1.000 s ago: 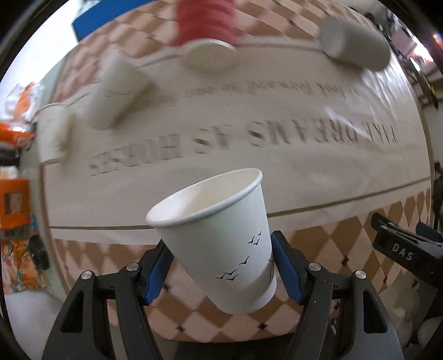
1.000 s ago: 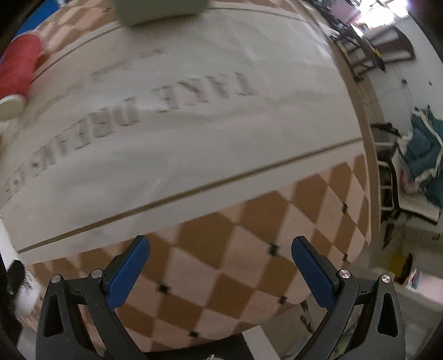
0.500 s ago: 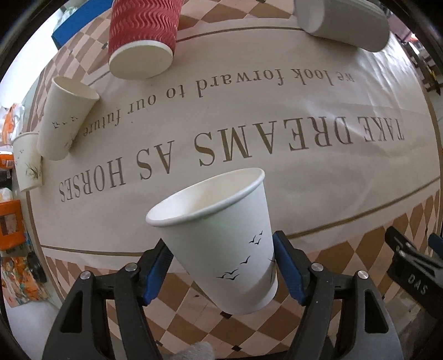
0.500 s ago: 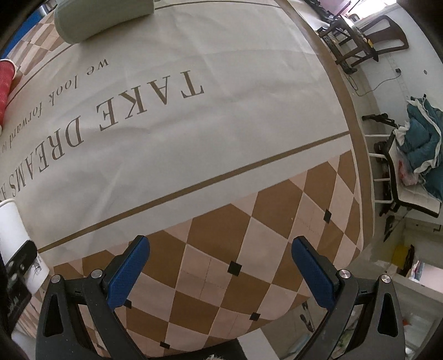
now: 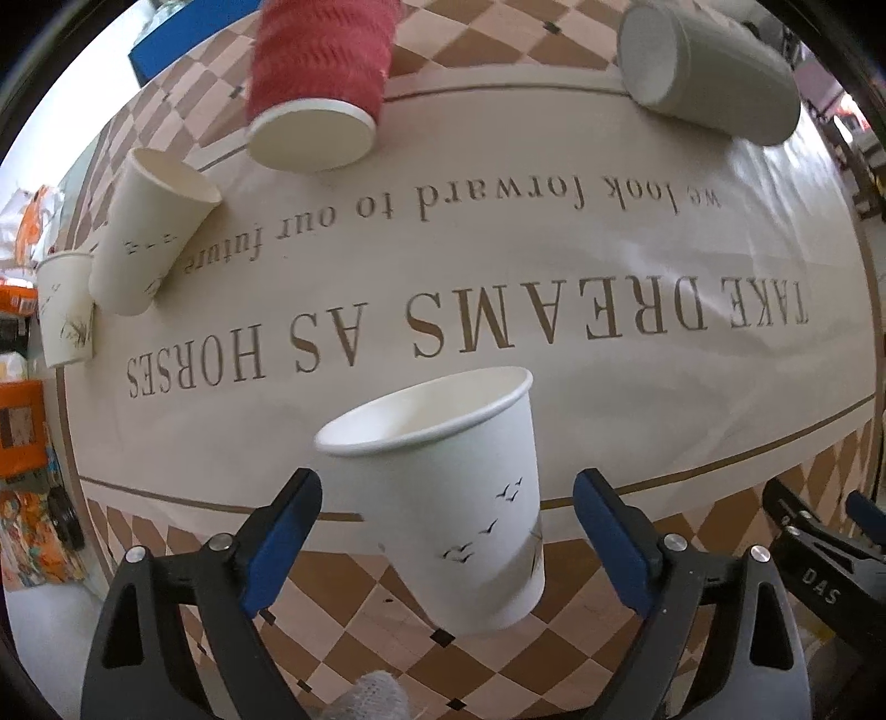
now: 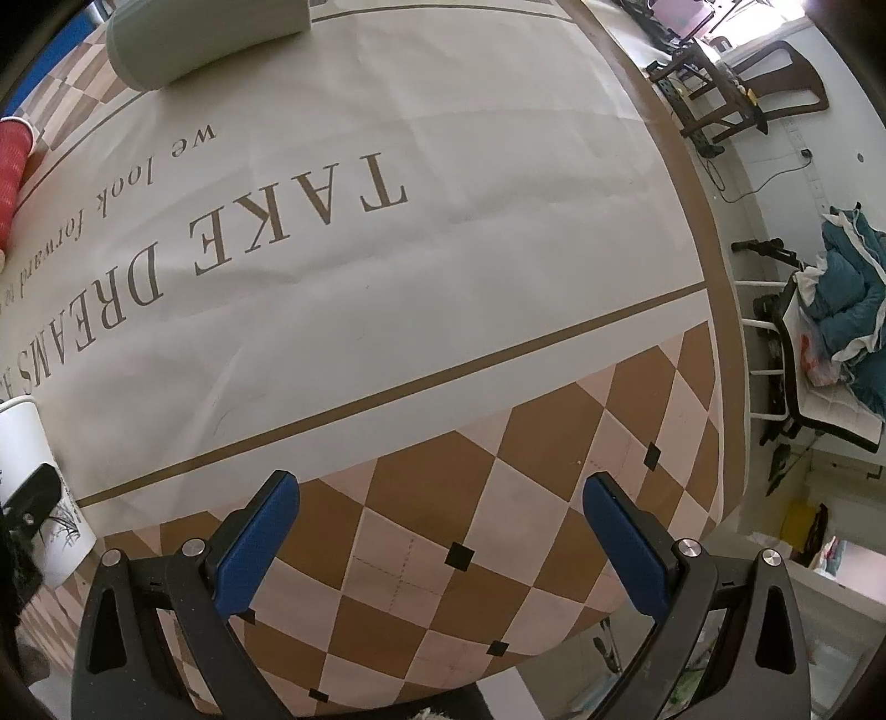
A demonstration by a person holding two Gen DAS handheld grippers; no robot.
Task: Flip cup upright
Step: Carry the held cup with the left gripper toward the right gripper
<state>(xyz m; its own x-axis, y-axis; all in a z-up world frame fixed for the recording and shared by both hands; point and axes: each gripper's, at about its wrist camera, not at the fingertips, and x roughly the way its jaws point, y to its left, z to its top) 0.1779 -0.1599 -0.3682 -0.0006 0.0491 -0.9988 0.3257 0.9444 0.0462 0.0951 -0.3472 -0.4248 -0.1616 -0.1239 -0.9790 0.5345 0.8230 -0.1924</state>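
A white paper cup with small black birds (image 5: 459,498) stands mouth up, slightly tilted, on the tablecloth's near checkered border. My left gripper (image 5: 448,531) is open around it, with a gap between each blue pad and the cup wall. The same cup shows at the left edge of the right wrist view (image 6: 33,487), partly behind the left gripper's finger. My right gripper (image 6: 443,531) is open and empty above the checkered border near the table's right end.
A red ribbed cup (image 5: 315,83) and a grey cup (image 5: 709,77), also seen in the right wrist view (image 6: 205,39), lie on their sides at the far edge. Two white cups (image 5: 149,232) (image 5: 63,310) are at the left. A chair (image 6: 819,343) stands beyond the right edge.
My left gripper has opened and let go of the bird cup, which now stands on the cloth. The right gripper has barely moved.
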